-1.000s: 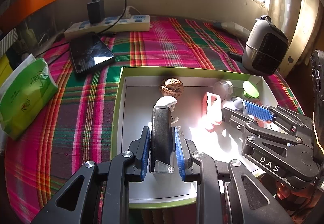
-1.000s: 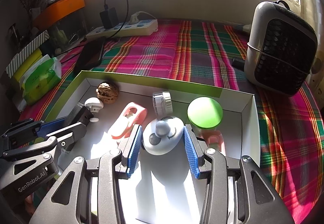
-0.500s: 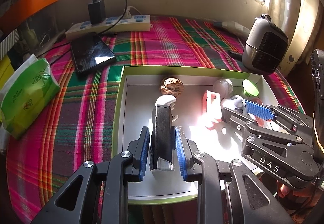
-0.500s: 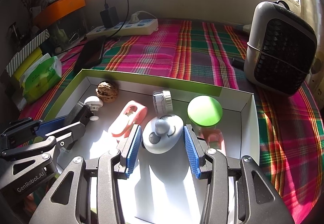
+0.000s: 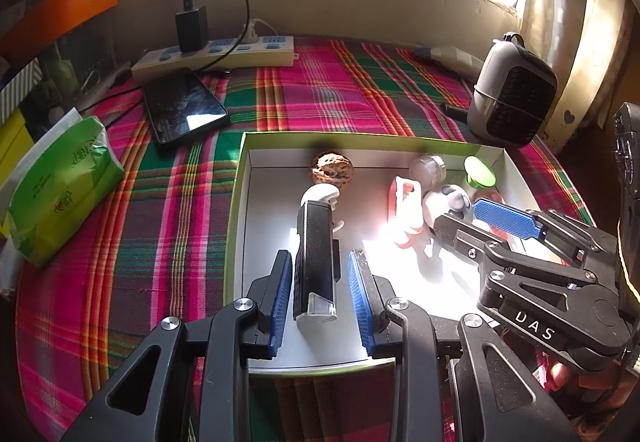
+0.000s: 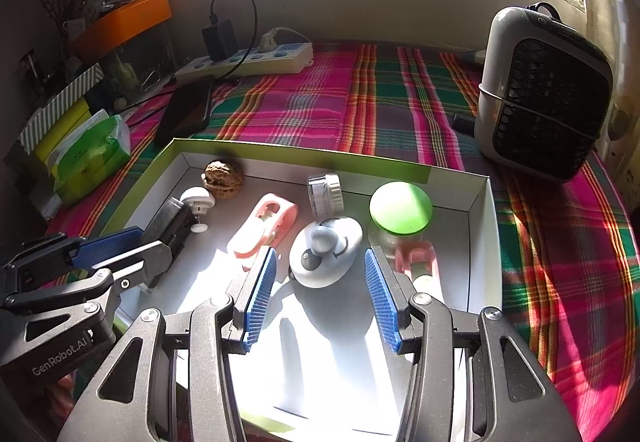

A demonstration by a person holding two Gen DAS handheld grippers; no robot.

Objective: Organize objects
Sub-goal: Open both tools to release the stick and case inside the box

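In the box (image 5: 236,202), a black clip (image 5: 314,262) is straddled by the left gripper (image 5: 320,296), released; the grey toy (image 6: 326,252) sits between the right gripper's (image 6: 320,300) spread jaws, likely just deposited.

Bright window backlight, glare inside box (image 5: 240,202), fisheye-warped edges

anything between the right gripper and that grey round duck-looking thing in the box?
Nothing visible. The right gripper is open with the grey round toy just ahead of its fingertips, bare box floor between them. A pink clip lies beside its left finger and the green-lidded jar sits beyond its right finger, both outside the approach path.
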